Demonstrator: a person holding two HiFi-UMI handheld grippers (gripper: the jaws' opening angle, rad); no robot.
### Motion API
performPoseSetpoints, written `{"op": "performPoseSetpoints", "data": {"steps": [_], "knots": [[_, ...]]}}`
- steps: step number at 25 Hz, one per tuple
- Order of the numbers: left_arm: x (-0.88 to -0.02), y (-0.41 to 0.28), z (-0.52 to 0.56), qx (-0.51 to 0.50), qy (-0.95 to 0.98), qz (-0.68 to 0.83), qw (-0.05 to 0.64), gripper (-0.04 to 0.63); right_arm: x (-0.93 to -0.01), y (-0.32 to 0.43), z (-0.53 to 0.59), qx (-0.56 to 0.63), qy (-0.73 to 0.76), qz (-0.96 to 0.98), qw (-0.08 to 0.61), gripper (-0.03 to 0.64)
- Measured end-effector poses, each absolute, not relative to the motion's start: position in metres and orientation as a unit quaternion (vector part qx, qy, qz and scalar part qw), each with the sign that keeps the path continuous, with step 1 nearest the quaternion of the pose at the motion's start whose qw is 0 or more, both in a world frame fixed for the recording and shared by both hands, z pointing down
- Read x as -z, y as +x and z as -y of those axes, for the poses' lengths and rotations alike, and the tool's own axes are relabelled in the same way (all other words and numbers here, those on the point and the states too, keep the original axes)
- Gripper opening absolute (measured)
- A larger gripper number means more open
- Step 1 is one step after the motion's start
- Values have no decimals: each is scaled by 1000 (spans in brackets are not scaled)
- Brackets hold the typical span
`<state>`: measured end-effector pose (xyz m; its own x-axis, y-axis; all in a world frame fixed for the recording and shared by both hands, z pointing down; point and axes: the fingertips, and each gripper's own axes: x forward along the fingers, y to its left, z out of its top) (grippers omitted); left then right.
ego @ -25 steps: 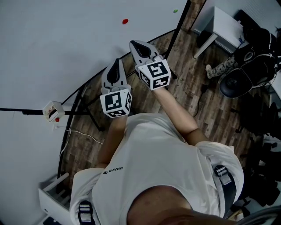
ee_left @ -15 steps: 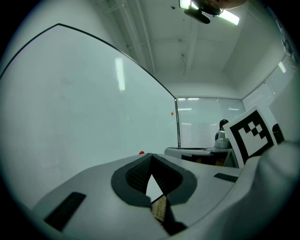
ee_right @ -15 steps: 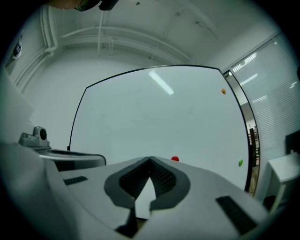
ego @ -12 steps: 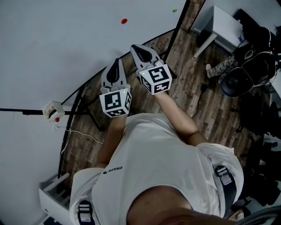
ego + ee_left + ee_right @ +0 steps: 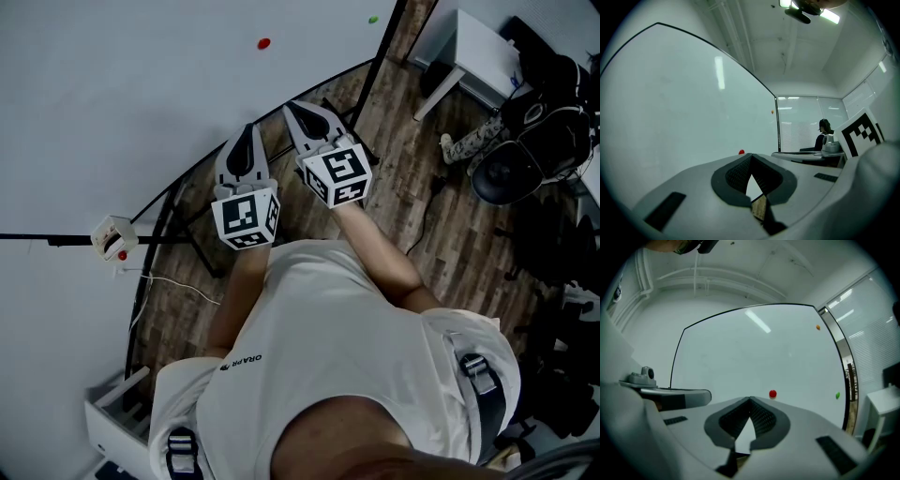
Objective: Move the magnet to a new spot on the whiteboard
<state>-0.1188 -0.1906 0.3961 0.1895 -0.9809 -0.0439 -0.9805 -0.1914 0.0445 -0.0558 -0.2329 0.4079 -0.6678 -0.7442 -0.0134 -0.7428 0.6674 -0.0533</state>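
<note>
The whiteboard (image 5: 122, 103) fills the upper left of the head view. A small red magnet (image 5: 263, 43) sticks to it, and it shows again as the red magnet (image 5: 773, 393) and the red magnet (image 5: 741, 152), each just above the jaw tips. My left gripper (image 5: 248, 131) and right gripper (image 5: 292, 108) hang side by side below the board, well short of the magnet, both pointing toward it. Both have their jaws shut with nothing held, as the left gripper (image 5: 751, 155) and right gripper (image 5: 750, 400) show in their own views.
A green magnet (image 5: 373, 19) and an orange magnet (image 5: 818, 327) also sit on the board. A white box with a red button (image 5: 114, 237) hangs by the board's stand. A white table (image 5: 483, 52) and black bags (image 5: 534, 141) stand on the wooden floor to the right. A person (image 5: 824, 133) sits far off.
The right gripper has drawn back a little from the board, down and to the right in the head view. The left gripper has hardly moved.
</note>
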Motion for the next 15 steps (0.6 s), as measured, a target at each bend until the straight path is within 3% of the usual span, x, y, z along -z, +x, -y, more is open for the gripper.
{"op": "performPoseSetpoints", "data": {"steps": [15], "knots": [[-401,-122,196,32,771,636,7,2,-414,-65,227,21,-396,-918,13,12]]}}
